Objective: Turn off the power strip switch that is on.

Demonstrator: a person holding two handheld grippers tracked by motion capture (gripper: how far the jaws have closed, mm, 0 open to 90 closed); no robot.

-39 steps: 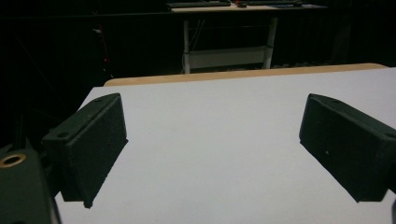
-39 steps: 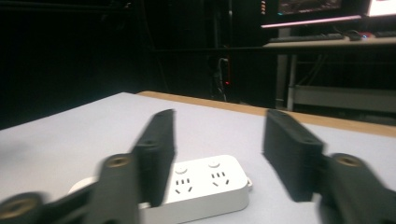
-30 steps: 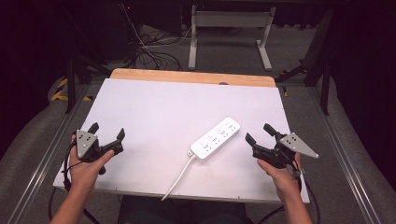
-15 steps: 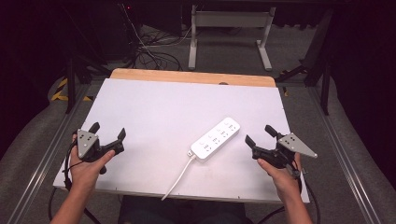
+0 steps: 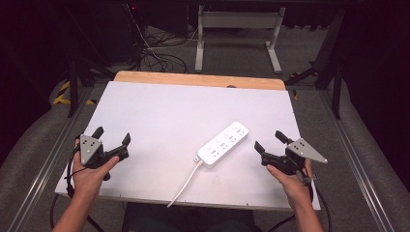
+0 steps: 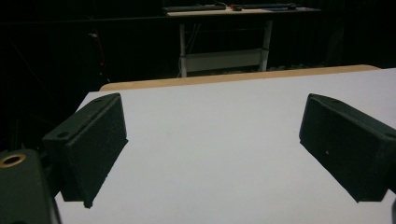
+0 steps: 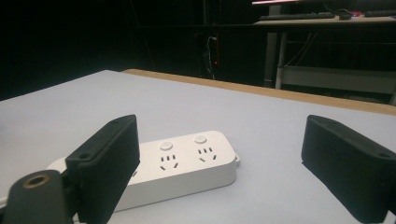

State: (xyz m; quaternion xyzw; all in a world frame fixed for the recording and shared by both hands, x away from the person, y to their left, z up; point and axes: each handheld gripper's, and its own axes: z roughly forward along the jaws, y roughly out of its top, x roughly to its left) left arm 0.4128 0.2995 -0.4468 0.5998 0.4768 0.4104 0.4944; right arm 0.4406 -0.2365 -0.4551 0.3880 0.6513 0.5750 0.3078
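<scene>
A white power strip (image 5: 223,145) lies flat on the white table (image 5: 159,116), set diagonally a little right of the middle, its far end toward the table's back right. Its white cord (image 5: 185,183) leaves the near end and runs to the front edge of the table, where it drops over. In the right gripper view the power strip (image 7: 187,163) shows two round buttons and socket openings on its top face; nothing appears to be plugged into the sockets that can be seen, though the near end is hidden behind the left-hand jaw.

The left gripper (image 5: 112,140) is held by the person's left hand (image 5: 89,171) near the front left corner of the table, its jaws spread wide with nothing between them. In the left gripper view the left gripper (image 6: 212,144) looks over bare white tabletop toward the wooden strip (image 6: 233,77) along the far edge.

The right gripper (image 5: 269,141) is held by the right hand (image 5: 290,181) near the front right, just beside the power strip but apart from it. Its jaws also stand wide apart and empty. In its own view the right gripper (image 7: 219,163) points past the strip's end.
</scene>
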